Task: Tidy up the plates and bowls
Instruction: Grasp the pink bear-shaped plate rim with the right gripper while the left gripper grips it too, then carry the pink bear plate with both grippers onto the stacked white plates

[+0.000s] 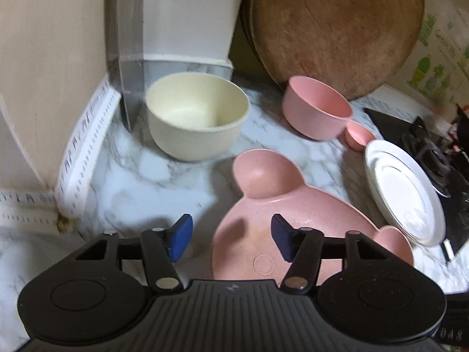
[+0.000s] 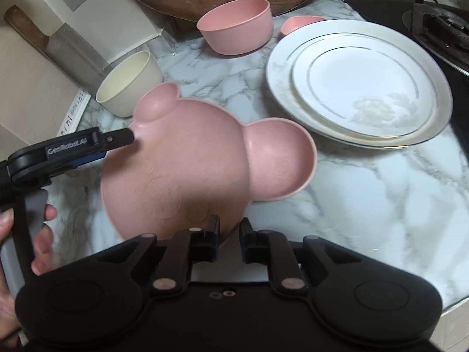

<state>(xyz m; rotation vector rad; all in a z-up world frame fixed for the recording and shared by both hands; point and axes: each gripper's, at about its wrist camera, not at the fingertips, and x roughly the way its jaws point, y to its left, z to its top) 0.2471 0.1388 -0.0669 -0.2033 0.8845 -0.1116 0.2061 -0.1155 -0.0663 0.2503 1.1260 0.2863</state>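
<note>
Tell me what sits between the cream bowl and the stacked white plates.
The pink bear-shaped plate lies between the cream bowl and the white plates, plainest in the right wrist view; around it is bare marble counter.

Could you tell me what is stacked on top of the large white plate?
A smaller white plate lies on the large white plate, nothing else. It hides the large plate's centre.

"GenRobot.AI" in white lettering on side of black left gripper (image 2: 133, 135), seen from right wrist cam. Print on green-patterned wall sheet (image 1: 439, 47) too blurred to read.
</note>
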